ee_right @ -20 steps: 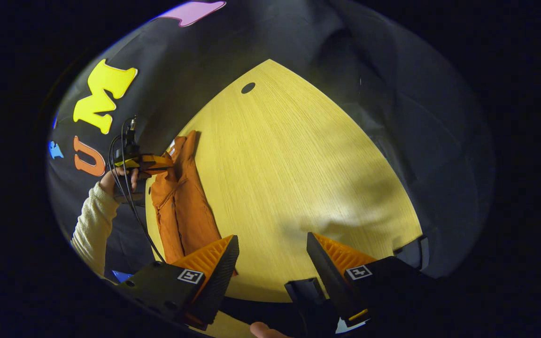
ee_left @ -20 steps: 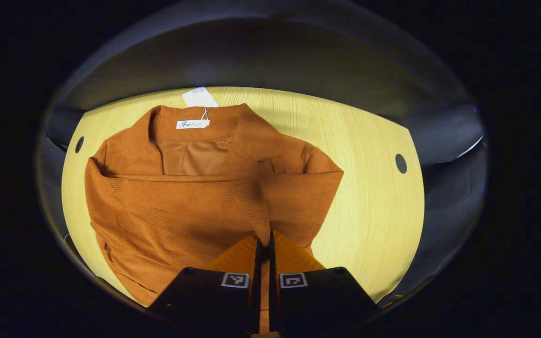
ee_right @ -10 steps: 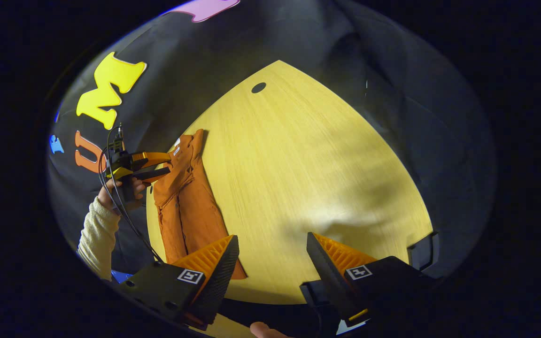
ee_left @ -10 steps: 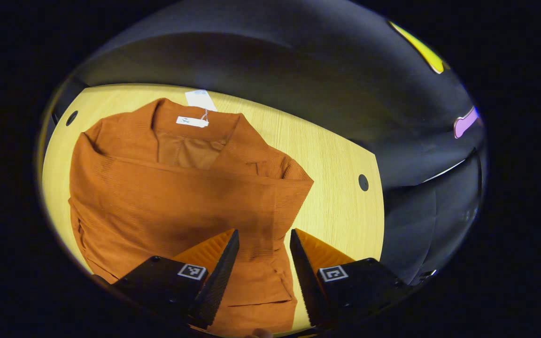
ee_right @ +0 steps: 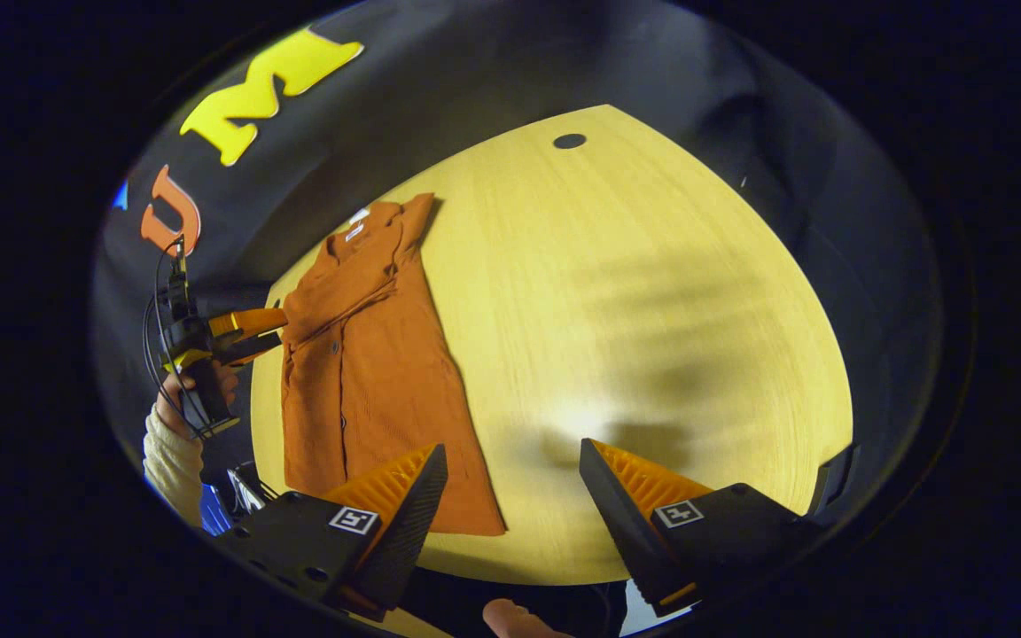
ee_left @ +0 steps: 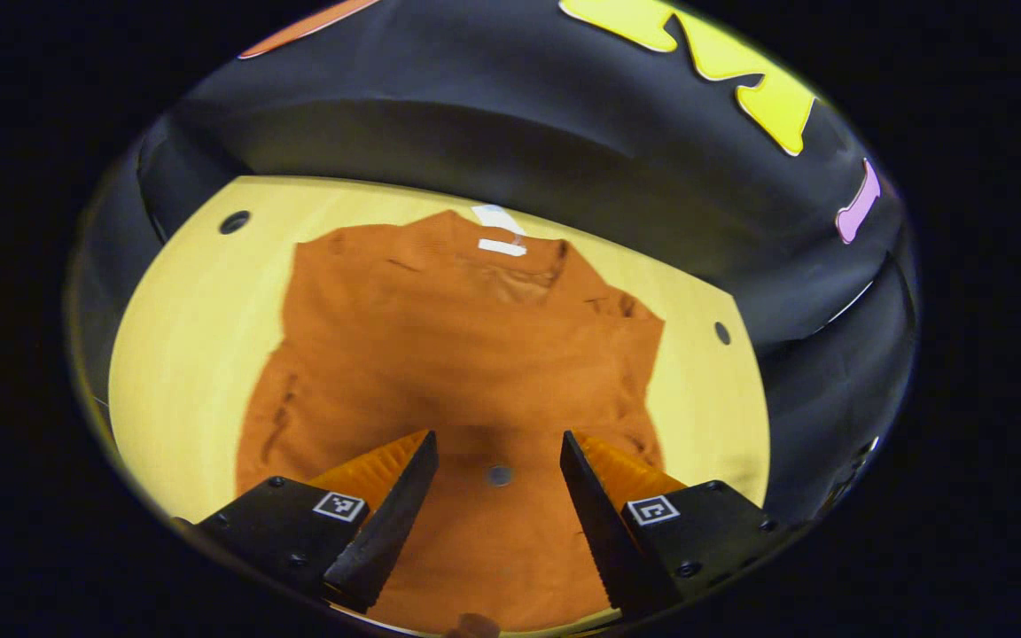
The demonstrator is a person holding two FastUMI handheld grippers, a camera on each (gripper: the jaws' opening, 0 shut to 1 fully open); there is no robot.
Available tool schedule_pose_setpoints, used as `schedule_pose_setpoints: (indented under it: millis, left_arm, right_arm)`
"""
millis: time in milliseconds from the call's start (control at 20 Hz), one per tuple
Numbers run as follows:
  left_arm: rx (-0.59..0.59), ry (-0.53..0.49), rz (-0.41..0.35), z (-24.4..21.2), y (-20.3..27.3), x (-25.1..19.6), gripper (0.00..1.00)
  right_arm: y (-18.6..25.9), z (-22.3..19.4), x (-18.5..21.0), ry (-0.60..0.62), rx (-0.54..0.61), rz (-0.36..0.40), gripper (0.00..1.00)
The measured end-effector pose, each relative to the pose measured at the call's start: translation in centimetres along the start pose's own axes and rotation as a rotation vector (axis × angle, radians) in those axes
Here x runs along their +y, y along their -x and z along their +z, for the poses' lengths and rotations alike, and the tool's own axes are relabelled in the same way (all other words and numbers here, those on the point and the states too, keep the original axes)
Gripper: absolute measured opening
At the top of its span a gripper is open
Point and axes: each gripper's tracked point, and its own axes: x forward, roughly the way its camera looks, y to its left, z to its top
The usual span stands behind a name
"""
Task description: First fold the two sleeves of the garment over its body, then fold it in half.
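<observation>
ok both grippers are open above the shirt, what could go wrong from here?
1. The orange shirt lies near the wooden table's left edge in the right gripper view; dragging the hem could pull it off.
2. The left gripper hovers open over the body, so it may pinch several layers at once.
3. The right gripper is over bare table, needing a long reach to the hem.

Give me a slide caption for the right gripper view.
Right gripper, jaws open, over the wooden table; orange garment lies flat.
</observation>
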Motion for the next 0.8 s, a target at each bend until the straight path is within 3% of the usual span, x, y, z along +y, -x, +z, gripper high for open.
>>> schedule_pose_setpoints:
  millis: [150, 200, 250, 300, 400, 800]
  left_arm:
    - [0.001, -0.027, 0.08, -2.7, 2.1, 6.7, 0.92]
    - [0.017, -0.032, 0.098, -3.9, 2.7, 8.7, 1.0]
    - [0.03, -0.034, 0.111, -5.1, 3.5, 10.6, 0.93]
    - [0.04, -0.036, 0.128, -6.1, 4.4, 12.5, 0.93]
    - [0.066, -0.034, 0.163, -8.2, 6.2, 16.1, 0.93]
    - [0.291, 0.01, 0.002, -15.8, 12.5, 20.9, 0.93]
  right_arm:
    - [-1.9, -0.7, 2.3, 0.067, 0.028, -0.024, 0.97]
    - [-2.4, -1.0, 2.8, 0.08, 0.037, -0.036, 0.97]
    - [-3.0, -1.2, 3.4, 0.09, 0.049, -0.038, 0.97]
    - [-3.3, -1.4, 3.9, 0.097, 0.062, -0.042, 0.93]
    - [-3.9, -2.2, 4.4, 0.117, 0.091, -0.052, 0.97]
    - [-4.9, -7.8, 2.5, 0.25, 0.31, 0.012, 0.97]
